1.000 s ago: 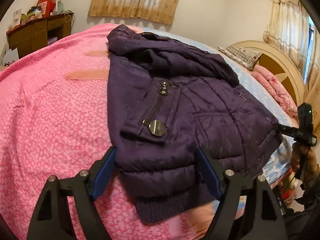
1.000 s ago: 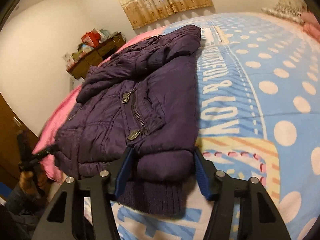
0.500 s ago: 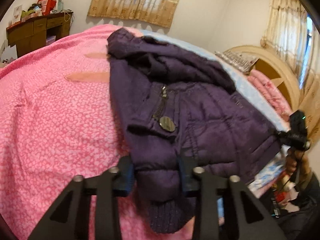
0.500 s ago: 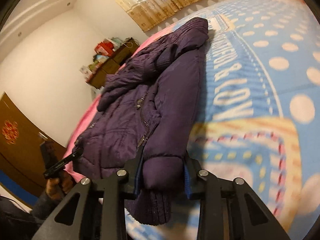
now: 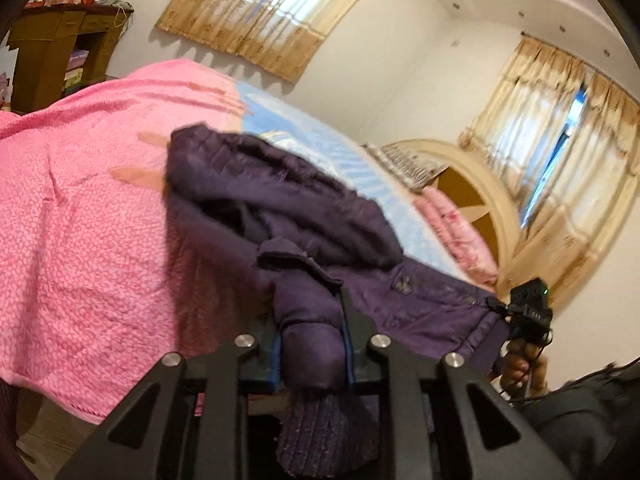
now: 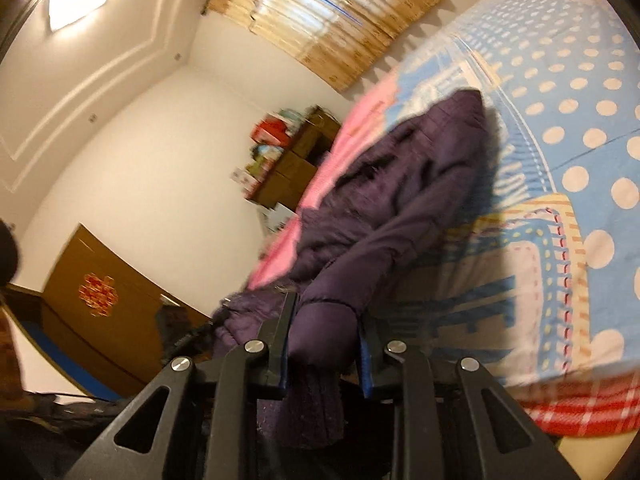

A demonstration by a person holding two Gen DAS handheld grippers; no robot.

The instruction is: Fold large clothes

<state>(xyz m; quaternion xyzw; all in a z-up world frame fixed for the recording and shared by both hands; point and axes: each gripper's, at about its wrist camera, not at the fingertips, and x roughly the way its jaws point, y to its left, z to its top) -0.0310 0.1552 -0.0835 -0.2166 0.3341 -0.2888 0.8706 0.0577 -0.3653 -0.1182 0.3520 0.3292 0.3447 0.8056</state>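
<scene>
Purple jacket (image 5: 280,208), bed (image 5: 80,220): left gripper (image 5: 310,344) and right gripper (image 6: 324,340) just closed, each clamping a hem corner at 6 o'clock, hem now lifted; fold toward 12 o'clock likely next.

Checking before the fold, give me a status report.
Left gripper and right gripper just closed, each clamped on the purple jacket hem. Hem lifted off bed. Nothing in the way.

The purple jacket (image 5: 288,208) is smeared with blur, and its knit hem drops behind the black gripper arms at 6 o'clock (the shelf clutter (image 6: 272,136) is fuzzy too)
</scene>
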